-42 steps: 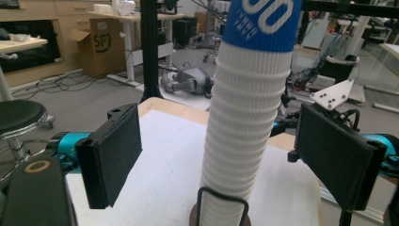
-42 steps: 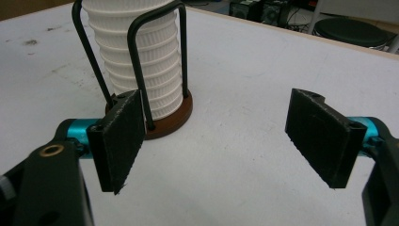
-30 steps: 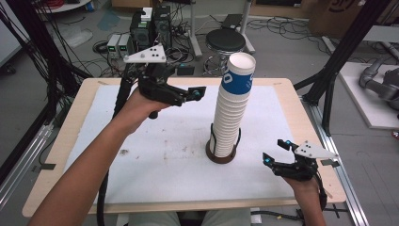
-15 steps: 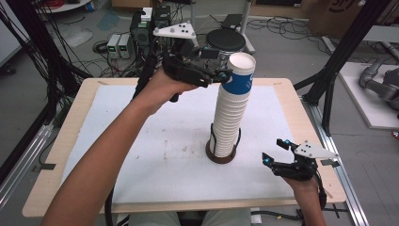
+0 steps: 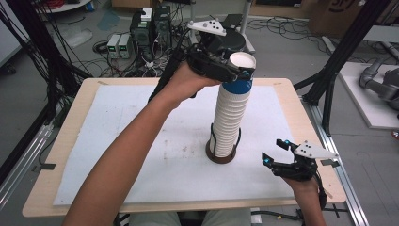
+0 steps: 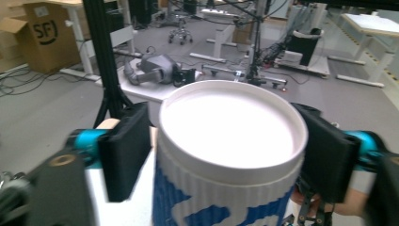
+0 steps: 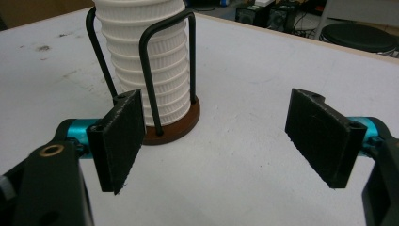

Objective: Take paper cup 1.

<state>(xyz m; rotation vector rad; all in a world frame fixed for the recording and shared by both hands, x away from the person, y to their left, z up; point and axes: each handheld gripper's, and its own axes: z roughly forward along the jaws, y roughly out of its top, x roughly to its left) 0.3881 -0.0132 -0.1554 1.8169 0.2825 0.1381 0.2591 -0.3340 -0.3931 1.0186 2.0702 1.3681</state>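
A tall stack of white ribbed paper cups (image 5: 229, 122) stands in a brown round holder (image 5: 220, 157) with black wire loops, right of the table's middle. The top cup (image 5: 237, 87) carries a blue print. My left gripper (image 5: 240, 67) is at the top of the stack. Its jaws have just been closing, and both pads now press the sides of the top cup (image 6: 230, 141) just under its rim. My right gripper (image 5: 274, 151) rests low near the front right of the table, open with nothing between its jaws (image 7: 216, 141), facing the holder's base (image 7: 174, 127).
A white mat (image 5: 141, 122) covers the wooden table (image 5: 61, 155). Black frame posts stand at the right (image 5: 339, 61) and left edges. Cables, boxes and a round stool lie on the floor beyond the far edge.
My left gripper moved right and up from the table's left-middle to the top of the stack, and its jaws closed around the top cup. The right gripper stayed where it was.
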